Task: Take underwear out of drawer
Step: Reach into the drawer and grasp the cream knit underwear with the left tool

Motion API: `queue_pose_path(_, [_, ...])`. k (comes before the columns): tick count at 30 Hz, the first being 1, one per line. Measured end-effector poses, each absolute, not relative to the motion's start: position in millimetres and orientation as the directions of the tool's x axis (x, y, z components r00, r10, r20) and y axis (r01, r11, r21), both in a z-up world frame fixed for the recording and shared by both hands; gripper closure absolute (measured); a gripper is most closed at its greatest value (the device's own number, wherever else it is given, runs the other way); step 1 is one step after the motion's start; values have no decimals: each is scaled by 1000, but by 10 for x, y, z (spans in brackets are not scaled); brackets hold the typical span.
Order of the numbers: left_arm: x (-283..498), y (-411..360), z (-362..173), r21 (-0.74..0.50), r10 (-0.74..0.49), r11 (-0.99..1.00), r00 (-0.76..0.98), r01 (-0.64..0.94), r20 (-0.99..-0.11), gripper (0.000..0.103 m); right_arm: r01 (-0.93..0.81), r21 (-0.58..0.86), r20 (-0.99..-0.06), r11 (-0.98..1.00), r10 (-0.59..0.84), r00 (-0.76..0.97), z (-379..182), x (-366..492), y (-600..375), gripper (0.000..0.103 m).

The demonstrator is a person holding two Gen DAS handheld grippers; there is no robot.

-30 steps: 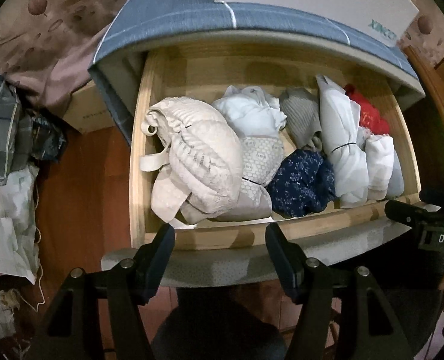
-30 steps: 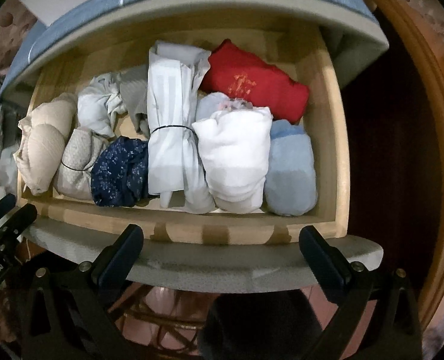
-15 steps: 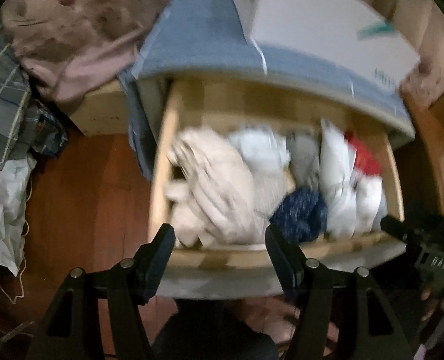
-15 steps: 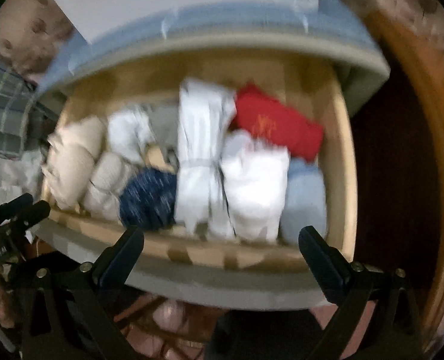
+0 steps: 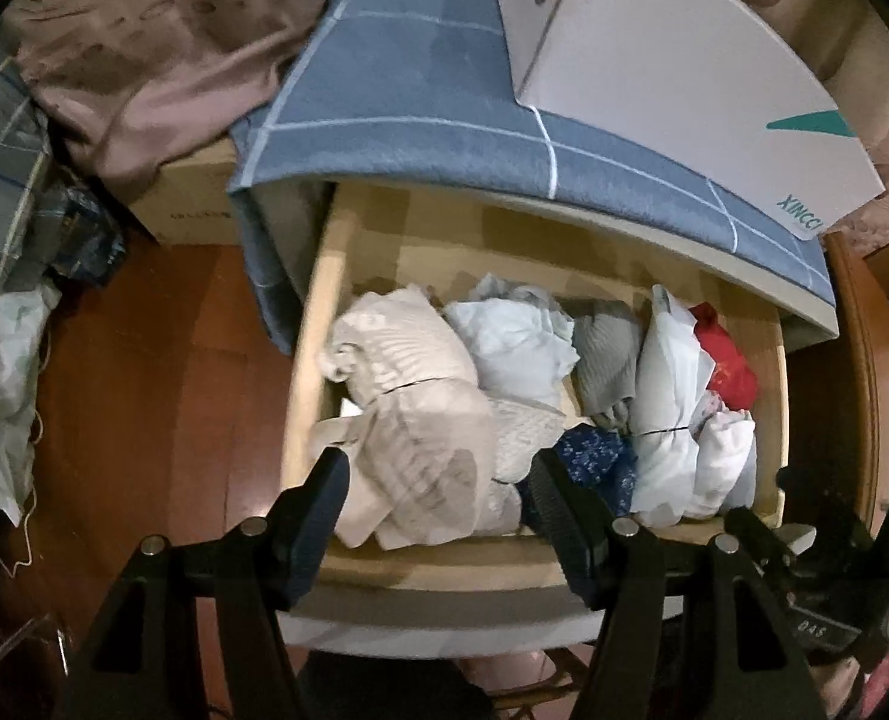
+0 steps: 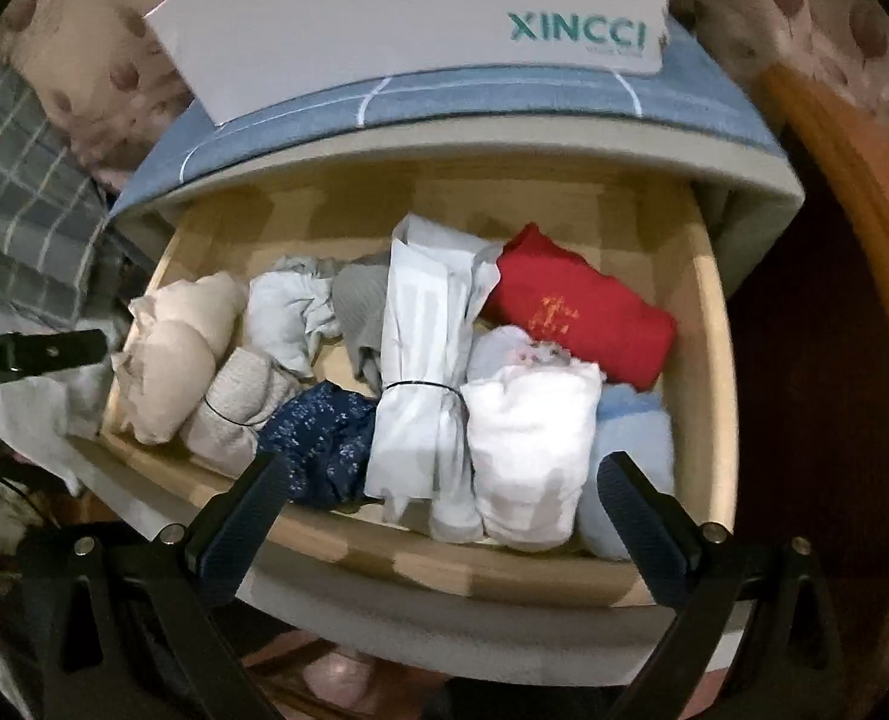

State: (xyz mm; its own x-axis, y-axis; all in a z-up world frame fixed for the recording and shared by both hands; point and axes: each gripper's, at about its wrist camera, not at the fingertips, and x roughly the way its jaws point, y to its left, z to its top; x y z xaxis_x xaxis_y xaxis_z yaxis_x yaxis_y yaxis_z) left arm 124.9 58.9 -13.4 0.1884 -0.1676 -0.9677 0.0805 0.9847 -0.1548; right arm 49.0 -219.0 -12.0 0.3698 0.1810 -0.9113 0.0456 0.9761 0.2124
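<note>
The wooden drawer (image 5: pixel 309 360) (image 6: pixel 708 324) stands pulled out, packed with rolled underwear. At its left lies a beige lace bundle (image 5: pixel 420 420) (image 6: pixel 168 354), then a pale blue piece (image 5: pixel 516 342), a grey one (image 5: pixel 606 354), a navy floral roll (image 5: pixel 594 462) (image 6: pixel 324 438), a tied white roll (image 5: pixel 666 396) (image 6: pixel 420 372), a red piece (image 6: pixel 576 312) and a white roll (image 6: pixel 534 444). My left gripper (image 5: pixel 438 510) hangs open above the beige bundle, touching nothing. My right gripper (image 6: pixel 444 516) is open wide over the drawer's front, above the white rolls.
A white XINCCI box (image 6: pixel 444 12) sits on the blue checked cloth (image 5: pixel 420 108) covering the cabinet top. Left of the cabinet are a cardboard box (image 5: pixel 192 204), heaped fabric (image 5: pixel 0 192) and bare red-brown floor (image 5: pixel 144 372). A wooden frame (image 6: pixel 852 300) stands to the right.
Both grippers have drawn up and tilted, so the cabinet top and box show more. The left one shifted sideways; the drawer now sits further right in its view. The clothes lie unmoved.
</note>
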Motion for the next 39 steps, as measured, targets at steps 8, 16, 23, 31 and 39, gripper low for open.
queue_pose_path(8, [1467, 434, -480, -128, -130, 991, 74, 37, -989, 38, 62, 265, -902, 962, 225, 369, -153, 493, -2259, 1])
queue_pose_path(16, [1544, 306, -751, 22, 16, 997, 83, 72, -996, 38, 58, 266, -905, 962, 229, 358, -157, 499, -2237, 1])
queue_pose_path(23, [1613, 270, -964, 67, 62, 996, 78, 65, -995, 36, 60, 279, -904, 958, 241, 352, -163, 513, -2244, 1])
queue_pose_path(31, [1648, 379, -1052, 23, 20, 999, 84, 41, -996, 41, 61, 282, -905, 957, 244, 349, -163, 516, -2234, 1])
queue_pose_path(39, [1651, 424, -1026, -11, -17, 998, 112, 56, -994, 53, 63, 279, -907, 958, 241, 346, -170, 514, -2223, 1])
